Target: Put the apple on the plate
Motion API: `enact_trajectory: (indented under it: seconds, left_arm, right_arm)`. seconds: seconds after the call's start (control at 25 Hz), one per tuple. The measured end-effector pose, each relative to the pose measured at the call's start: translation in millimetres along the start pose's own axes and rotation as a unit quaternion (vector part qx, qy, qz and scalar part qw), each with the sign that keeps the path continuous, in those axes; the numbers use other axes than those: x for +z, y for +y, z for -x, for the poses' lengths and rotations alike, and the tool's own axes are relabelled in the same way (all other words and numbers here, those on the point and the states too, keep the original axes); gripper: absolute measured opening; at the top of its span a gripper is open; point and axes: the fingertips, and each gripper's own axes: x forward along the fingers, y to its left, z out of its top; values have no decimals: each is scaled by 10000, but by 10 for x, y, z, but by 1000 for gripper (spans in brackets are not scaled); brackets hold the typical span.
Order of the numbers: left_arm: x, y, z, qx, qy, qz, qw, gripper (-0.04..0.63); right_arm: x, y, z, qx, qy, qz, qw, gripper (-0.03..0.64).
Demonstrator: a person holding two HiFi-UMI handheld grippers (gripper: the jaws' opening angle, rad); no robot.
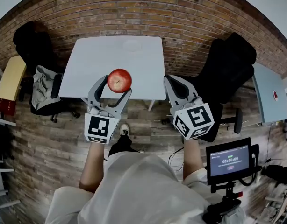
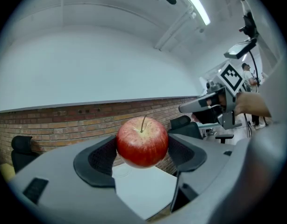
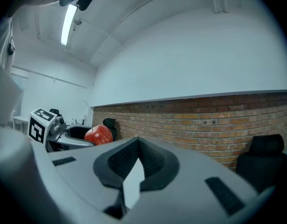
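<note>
The left gripper (image 1: 116,86) is clenched on the red apple (image 2: 142,142). Its two dark pads (image 2: 102,158) press the fruit's left and right flanks, with the jaws spread wide to take it. The apple sits upright in the grip, stem pointing up, its yellowish top patch showing in the head view. It is held in the air, clear of the white table (image 1: 92,69). In the head view it lies over the near part of the tabletop, at 12 o'clock from the left gripper's marker cube (image 1: 100,128). The white plate (image 1: 132,45) is hard to make out against the tabletop. It lies near the table's far edge, at about 12 o'clock from the apple and well apart from it. The right gripper (image 1: 169,80) is at 3 o'clock from the apple, just off the table's near right corner. Its jaws are closed tip to tip with nothing between them, and only a sliver of white table shows through the gap behind the tips. A brick wall (image 1: 134,10) runs behind the table. One black office chair (image 1: 33,43) stands at the table's 9 o'clock and another (image 1: 232,64) at its 3 o'clock. A small screen on a stand (image 1: 229,161) is at 5 o'clock from the right gripper.
</note>
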Motion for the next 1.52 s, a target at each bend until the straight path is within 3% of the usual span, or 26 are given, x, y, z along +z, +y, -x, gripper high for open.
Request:
enact_trajectory:
  seconds: [0.84, 1.16, 1.52]
  left_arm:
    - [-452, 1053, -1388, -332, 64, 144, 9993, 353]
    - [-619, 1470, -1825, -515, 124, 177, 9984, 353]
    - [-729, 1762, -2190, -757, 153, 97, 9970, 353]
  right_arm:
    - [-166, -658, -1632, -108, 294, -124, 9994, 3]
    - [-176, -723, -2243, 85, 207, -581, 9981, 3]
    - [-206, -870, -2620, -79, 176, -736, 9971, 3]
